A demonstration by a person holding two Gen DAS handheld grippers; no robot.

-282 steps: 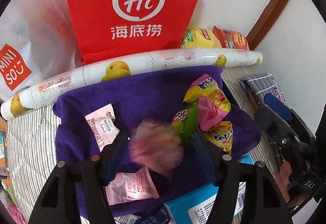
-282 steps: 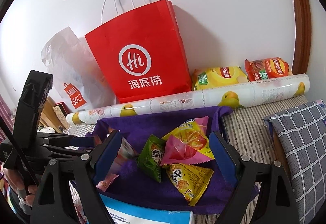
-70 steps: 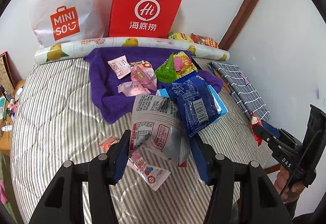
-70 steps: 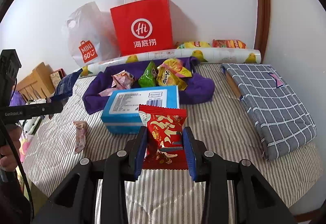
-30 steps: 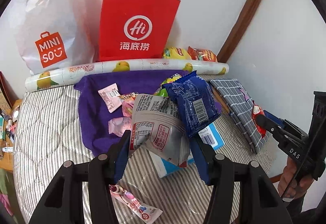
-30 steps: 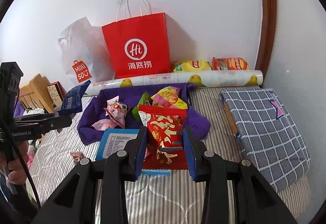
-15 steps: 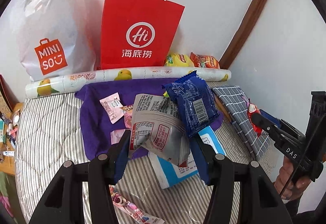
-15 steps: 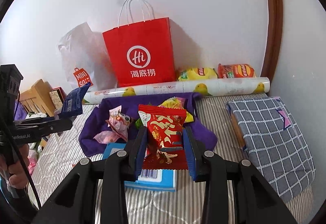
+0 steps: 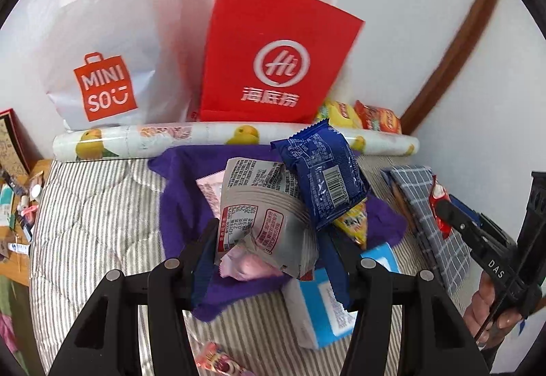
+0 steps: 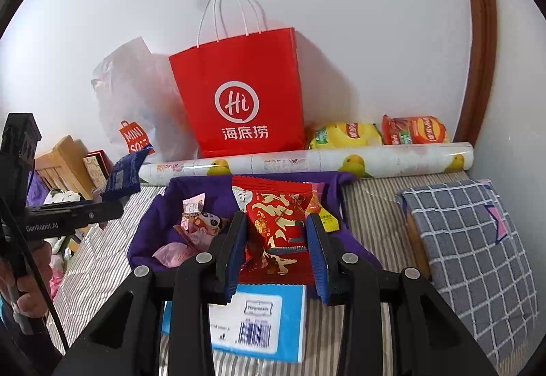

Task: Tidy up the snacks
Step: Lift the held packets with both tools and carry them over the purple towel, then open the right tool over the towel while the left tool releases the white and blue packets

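My left gripper [image 9: 273,249] is shut on two packets: a silver-grey snack packet [image 9: 262,208] and a dark blue one [image 9: 324,178], held above the purple cloth [image 9: 181,225]. My right gripper [image 10: 276,239] is shut on a red snack packet [image 10: 276,215], held over the same purple cloth [image 10: 153,225]. Pink sachets [image 10: 194,225] and yellow packets [image 9: 351,222] lie on the cloth. A blue-and-white box [image 10: 259,318] lies on the striped bed just below the right gripper.
A red paper bag [image 10: 239,96] and a white MINISO bag [image 9: 102,61] stand against the wall behind a fruit-print roll [image 10: 307,161]. Yellow and orange chip bags [image 10: 382,133] lie by the roll. A checked cushion [image 10: 471,239] lies right. A loose candy packet [image 9: 218,359] lies near.
Both grippers have moved forward toward the purple cloth and the bags, each still holding its packets. The blue-and-white box now lies nearer under them.
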